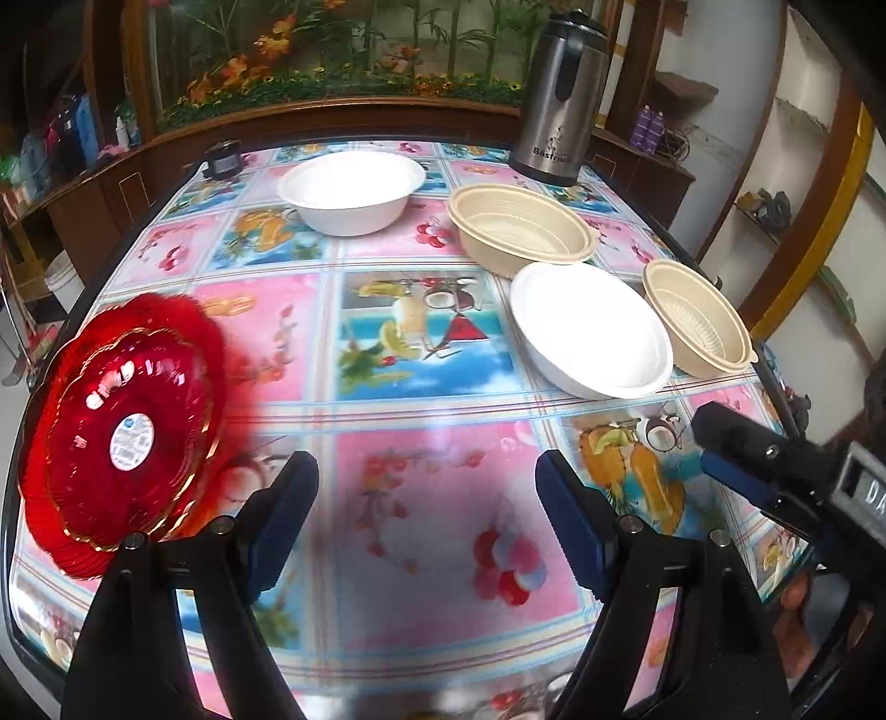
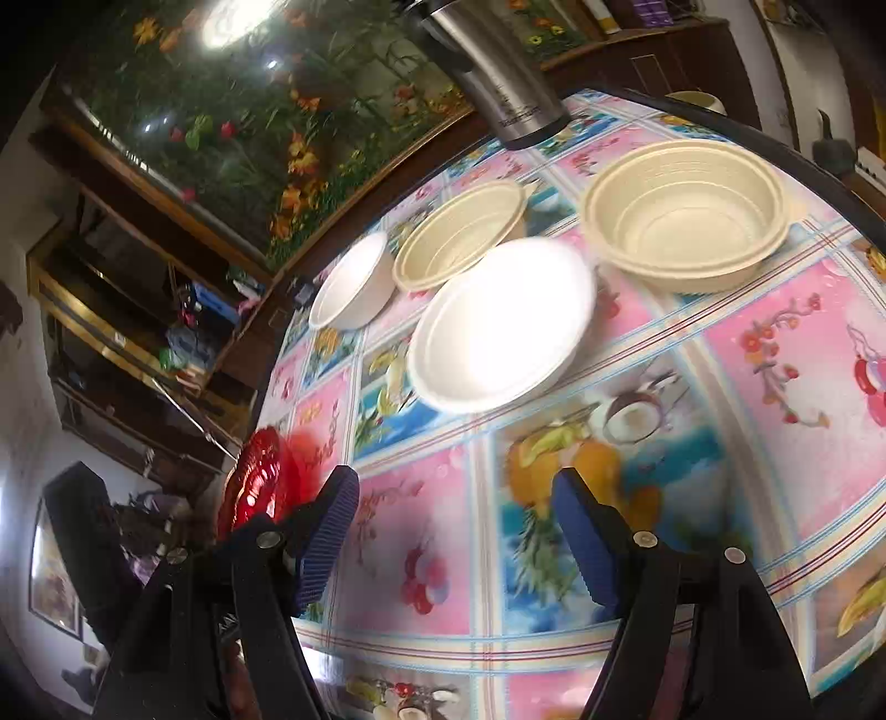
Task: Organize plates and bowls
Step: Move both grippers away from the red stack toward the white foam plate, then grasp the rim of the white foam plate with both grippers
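Where bowls sit, fruit-patterned tablecloth point(image 1: 421, 343).

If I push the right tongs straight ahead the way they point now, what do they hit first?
Probably the shallow white plastic bowl: it sits nearest, beyond the open right tongs, with only patterned tablecloth between. Depth is unclear in the fisheye, and the tongs seem tilted downward, so they might touch the cloth first.

Wooden shelving point(image 1: 786, 183), floral wall mural point(image 1: 343, 50)
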